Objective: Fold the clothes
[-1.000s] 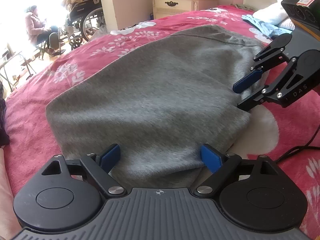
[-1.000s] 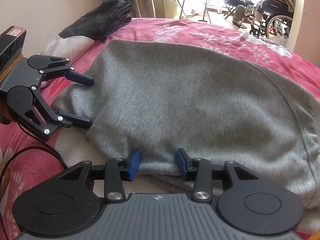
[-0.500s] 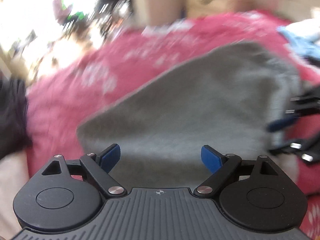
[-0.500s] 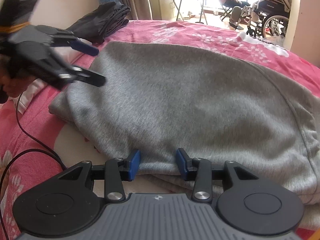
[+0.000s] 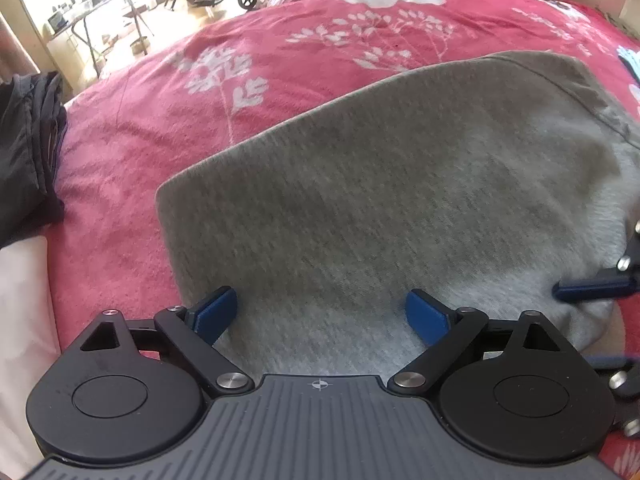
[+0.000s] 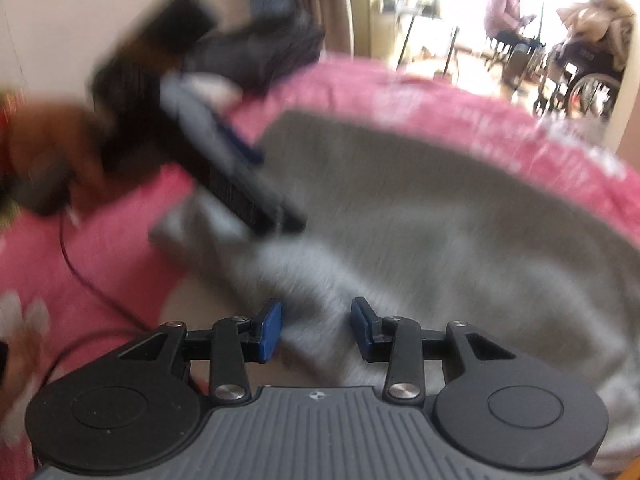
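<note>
1. grey garment (image 5: pixel 380 208): we found it folded, lying flat on the red floral bedspread (image 5: pixel 168 128), filling the centre of both wrist views; its folded corner sat at about 9 o'clock in the left wrist view.
2. left gripper (image 5: pixel 322 316): its jaws were opening, blue pads set wide apart over the garment's near edge, cloth showing in the gap but neither pad pressing on it. in the right wrist view we saw the same tool, blurred, at about 10 o'clock, above the garment's left end.
3. right gripper (image 6: pixel 317 330): its jaws stood at a middling gap over the garment's near hem. the picture was blurred, and we could not tell whether the pads pinched the cloth. its dark fingers also showed at the 3 o'clock edge of the left wrist view, at the garment's right end.
4. dark folded clothing (image 5: pixel 28 152): at 9 o'clock in the left wrist view, on the bedspread, apart from the grey garment.
5. black cable (image 6: pixel 80 272): trailing across the bedspread at 8 o'clock in the right wrist view.
6. wheelchair (image 6: pixel 588 76): at 2 o'clock, beyond the bed.
</note>
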Available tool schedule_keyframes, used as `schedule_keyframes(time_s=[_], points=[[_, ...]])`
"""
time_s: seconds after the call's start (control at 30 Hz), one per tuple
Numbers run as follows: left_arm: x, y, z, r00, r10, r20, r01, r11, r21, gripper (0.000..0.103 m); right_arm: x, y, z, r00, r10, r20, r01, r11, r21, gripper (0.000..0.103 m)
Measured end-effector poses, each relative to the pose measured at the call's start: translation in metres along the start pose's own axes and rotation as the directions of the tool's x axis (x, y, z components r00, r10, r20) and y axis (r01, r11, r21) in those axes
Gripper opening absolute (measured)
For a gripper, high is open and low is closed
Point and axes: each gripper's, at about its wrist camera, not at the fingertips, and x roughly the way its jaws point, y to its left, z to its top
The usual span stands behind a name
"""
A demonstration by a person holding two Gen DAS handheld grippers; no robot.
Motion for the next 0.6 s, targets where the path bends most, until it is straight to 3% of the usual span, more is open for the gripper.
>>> schedule_keyframes(time_s=[0.2,0.33,0.5,0.6], points=[[0.000,-0.001,-0.002,1.000,0.004,-0.002,-0.004,1.000,0.005,0.096,-0.021,-0.006,0.011,0.998,-0.035,0.053,0.036,0.999,-0.021,0.040],[-0.001,-0.002,-0.003,1.000,0.012,0.001,-0.012,1.000,0.011,0.097,-0.029,-0.040,0.018,0.991,-0.115,0.074,0.109,0.990,0.084,0.040],[-0.002,-0.004,-0.004,1.000,0.021,-0.002,-0.021,1.000,0.019,0.098,-0.021,-0.072,0.007,0.970,-0.242,0.014,0.237,0.959,0.156,0.040],[-0.001,-0.005,-0.004,1.000,0.028,-0.004,-0.028,0.999,0.023,0.098,-0.009,-0.087,-0.008,0.960,-0.273,-0.067,0.281,0.941,0.188,0.040]])
